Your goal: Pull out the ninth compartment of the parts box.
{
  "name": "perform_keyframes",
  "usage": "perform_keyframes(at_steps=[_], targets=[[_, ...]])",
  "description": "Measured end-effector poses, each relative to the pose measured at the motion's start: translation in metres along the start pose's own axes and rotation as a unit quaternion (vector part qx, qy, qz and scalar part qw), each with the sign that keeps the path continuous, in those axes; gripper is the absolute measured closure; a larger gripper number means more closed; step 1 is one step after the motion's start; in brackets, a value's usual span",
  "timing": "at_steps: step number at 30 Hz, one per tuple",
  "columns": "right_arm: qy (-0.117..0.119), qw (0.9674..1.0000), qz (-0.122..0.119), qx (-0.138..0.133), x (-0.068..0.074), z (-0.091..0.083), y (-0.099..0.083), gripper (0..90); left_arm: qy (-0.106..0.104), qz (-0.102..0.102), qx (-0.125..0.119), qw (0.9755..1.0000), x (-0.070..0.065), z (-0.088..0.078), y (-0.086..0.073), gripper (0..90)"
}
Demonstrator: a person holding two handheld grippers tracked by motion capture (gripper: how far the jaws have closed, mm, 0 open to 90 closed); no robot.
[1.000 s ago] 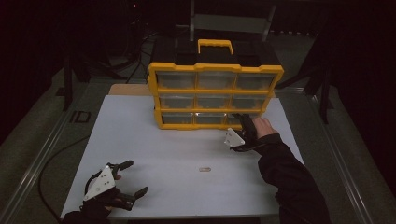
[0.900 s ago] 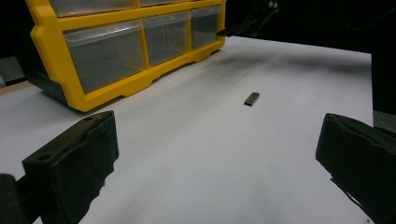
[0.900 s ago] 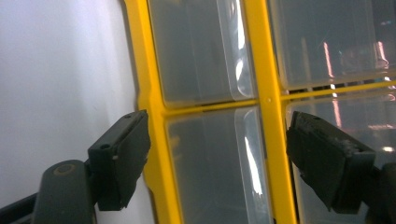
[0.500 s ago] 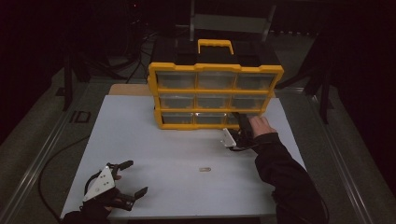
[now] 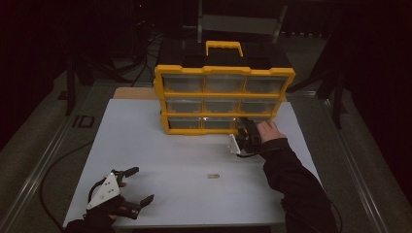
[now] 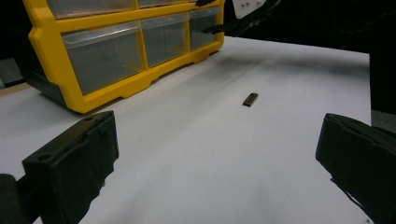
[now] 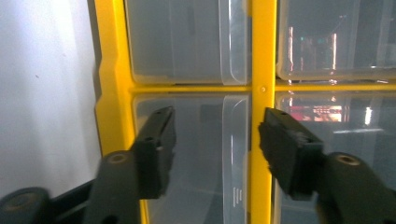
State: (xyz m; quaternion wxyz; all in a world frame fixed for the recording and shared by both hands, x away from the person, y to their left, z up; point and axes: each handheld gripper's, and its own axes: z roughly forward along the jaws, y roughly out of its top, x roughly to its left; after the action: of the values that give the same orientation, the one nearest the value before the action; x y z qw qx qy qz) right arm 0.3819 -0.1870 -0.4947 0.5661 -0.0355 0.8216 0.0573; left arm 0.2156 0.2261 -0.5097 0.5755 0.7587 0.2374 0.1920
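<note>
A yellow organizer (image 5: 223,91) with three rows of clear drawers stands at the back of the white table (image 5: 160,155). My right gripper (image 5: 245,124) points at its bottom right drawer (image 7: 201,154). Its jaws have just been closing and stand either side of that drawer's clear handle lip (image 7: 236,140), with gaps left on both sides. Near the table's front left corner rests my left gripper (image 5: 141,184), wide open and empty. A small dark flat piece (image 5: 213,175) lies on the table between the two grippers, ahead of the left gripper (image 6: 217,135) and its jaws.
The organizer's yellow carry handle (image 5: 224,47) rises from its black top. Dark stands and cables sit behind the table, and a cable (image 5: 53,170) trails off the left edge. A dark sleeve (image 5: 296,189) reaches in from the bottom right.
My right gripper has edged forward to the bottom right drawer and its jaws have narrowed. The left gripper has stayed put.
</note>
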Motion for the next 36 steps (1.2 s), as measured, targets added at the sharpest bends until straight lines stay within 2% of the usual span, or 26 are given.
perform_keyframes(at_steps=[3,5,7,9,16,19,20,25,29,36], targets=[[-0.003,0.9999,-0.005,0.011,0.001,0.002,0.000,56.0,0.000,0.000,0.001,1.0000,0.000,0.000,0.000,0.0],[-0.013,0.9998,-0.005,0.013,0.001,0.003,0.001,56.8,0.000,0.000,0.001,1.0000,0.000,0.000,0.000,0.0],[-0.017,0.9995,-0.015,0.023,0.001,0.005,0.002,60.5,0.000,0.000,0.001,1.0000,0.000,0.000,0.000,0.0],[-0.020,0.9994,-0.012,0.027,0.000,0.007,0.003,61.1,0.000,0.001,0.001,1.0000,0.000,0.000,0.000,0.0],[-0.026,0.9988,-0.019,0.036,-0.003,0.008,0.008,71.9,-0.002,0.001,0.002,1.0000,0.000,0.001,0.000,0.0],[-0.024,0.9986,-0.020,0.042,-0.002,0.008,0.009,71.9,-0.002,0.002,0.003,1.0000,-0.001,0.001,0.000,0.0],[-0.025,0.9987,-0.012,0.043,-0.002,0.008,0.010,71.9,-0.002,0.002,0.003,1.0000,-0.001,0.001,0.000,0.0],[-0.021,0.9978,-0.032,0.053,-0.003,0.009,0.012,71.9,-0.001,0.004,0.004,1.0000,-0.001,0.001,0.000,0.0],[-0.015,0.9979,-0.030,0.055,-0.004,0.008,0.013,72.0,-0.001,0.004,0.003,1.0000,-0.001,0.001,0.000,0.0],[-0.020,0.9977,-0.031,0.056,-0.003,0.011,0.015,75.6,-0.002,0.004,0.004,1.0000,-0.001,0.001,0.000,0.0]])
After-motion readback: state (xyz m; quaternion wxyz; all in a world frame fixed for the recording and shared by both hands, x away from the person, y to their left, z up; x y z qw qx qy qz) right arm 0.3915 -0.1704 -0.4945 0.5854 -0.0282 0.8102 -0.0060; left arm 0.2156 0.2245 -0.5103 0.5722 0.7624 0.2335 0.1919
